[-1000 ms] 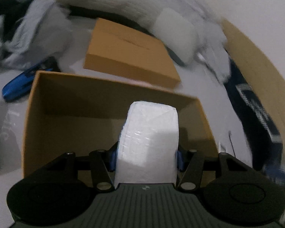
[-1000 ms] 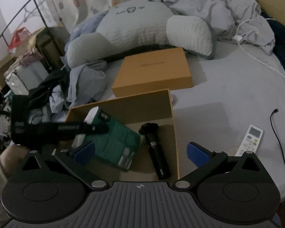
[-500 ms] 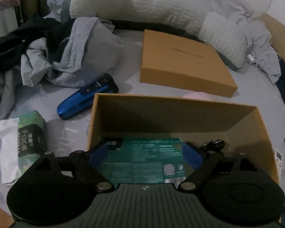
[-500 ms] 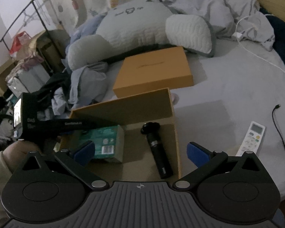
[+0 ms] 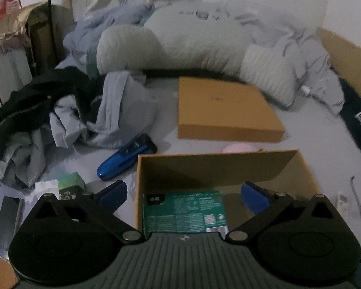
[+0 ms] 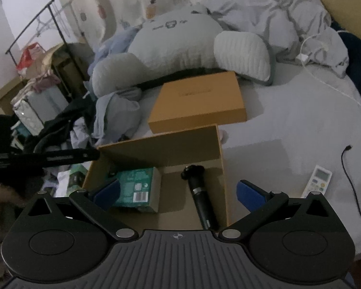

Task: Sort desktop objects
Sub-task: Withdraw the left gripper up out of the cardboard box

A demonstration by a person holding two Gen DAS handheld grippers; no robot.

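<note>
- Grey bed sheet [image 6: 288, 125] is carrying everything.
- I am opening the left gripper [image 5: 184, 193]; green box [image 5: 185, 213] is lying released inside open carton [image 5: 214, 166].
- Right gripper [image 6: 178, 192] is gaping empty.
- Next, I judge, blue shaver [image 5: 126, 160] at middle left needs fetching.

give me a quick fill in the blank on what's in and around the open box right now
1. The green printed carton lies inside the open tan cardboard box beside a ____ cylindrical gadget.
2. The shiny blue shaver-like device lies ____ the open box.
3. The white remote control lies on the bed next to a black ____.
4. The closed flat tan box sits ____ the open one.

Missing words: black; outside; cable; behind
</note>
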